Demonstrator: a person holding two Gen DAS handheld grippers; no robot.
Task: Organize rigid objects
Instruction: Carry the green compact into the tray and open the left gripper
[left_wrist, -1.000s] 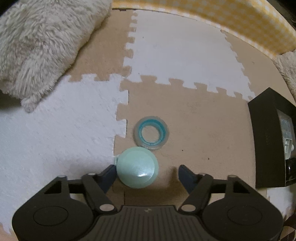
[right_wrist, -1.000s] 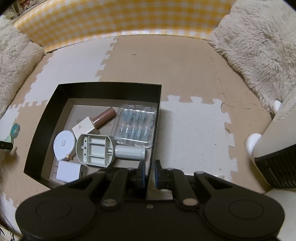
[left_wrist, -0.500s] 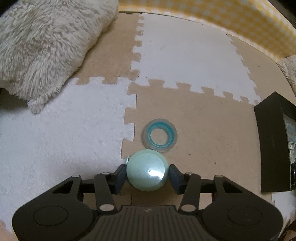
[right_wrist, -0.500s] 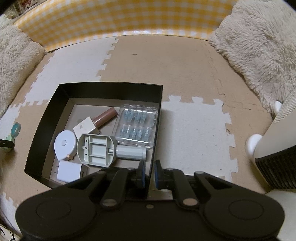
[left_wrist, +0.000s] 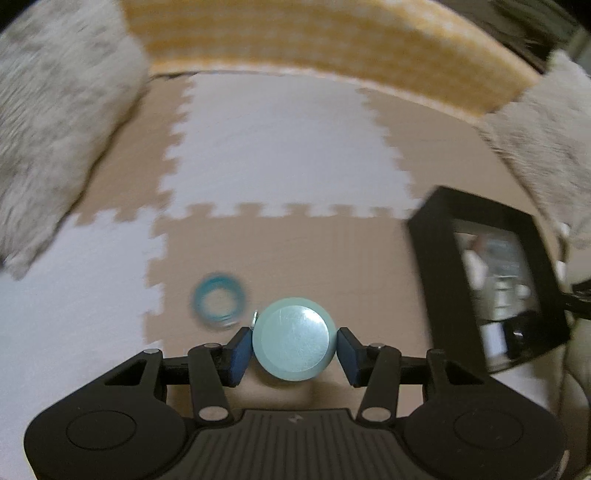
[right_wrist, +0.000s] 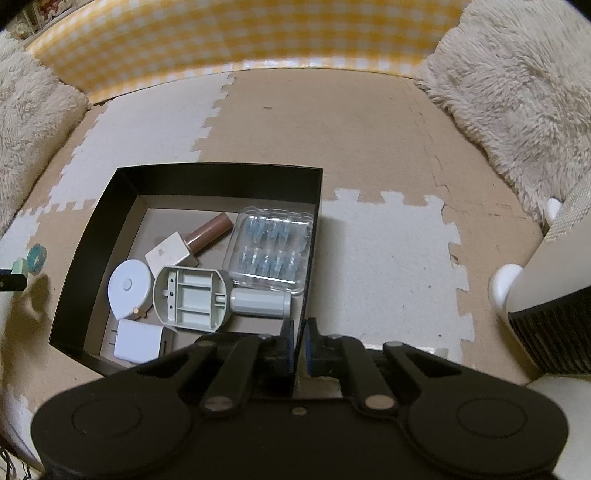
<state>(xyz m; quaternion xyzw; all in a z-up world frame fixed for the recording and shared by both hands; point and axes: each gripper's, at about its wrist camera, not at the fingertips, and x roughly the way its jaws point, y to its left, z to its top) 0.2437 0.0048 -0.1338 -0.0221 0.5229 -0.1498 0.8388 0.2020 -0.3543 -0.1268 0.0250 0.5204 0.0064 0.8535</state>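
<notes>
My left gripper (left_wrist: 294, 350) is shut on a mint-green round lid-like disc (left_wrist: 294, 338) and holds it above the foam mat. A blue tape ring (left_wrist: 218, 301) lies on the mat just left of it. The black box (left_wrist: 424, 240) stands to the right. In the right wrist view my right gripper (right_wrist: 301, 343) is shut on the near right wall of the black box (right_wrist: 221, 171). Inside lie a clear blister pack (right_wrist: 271, 249), a brown tube (right_wrist: 210, 232), a grey oval housing (right_wrist: 192, 297), a white round case (right_wrist: 129, 286) and a white charger (right_wrist: 138, 341).
Fluffy cream cushions (right_wrist: 517, 92) flank the mat on both sides, with a yellow checked barrier (right_wrist: 240, 33) along the back. A white appliance with a dark grille (right_wrist: 546, 295) stands at the right. Beige and white puzzle mat (right_wrist: 369, 122) covers the floor.
My left gripper closed on the mint disc, lifted it off the mat and swung right, bringing the black box further into view. The right gripper kept its place on the box wall.
</notes>
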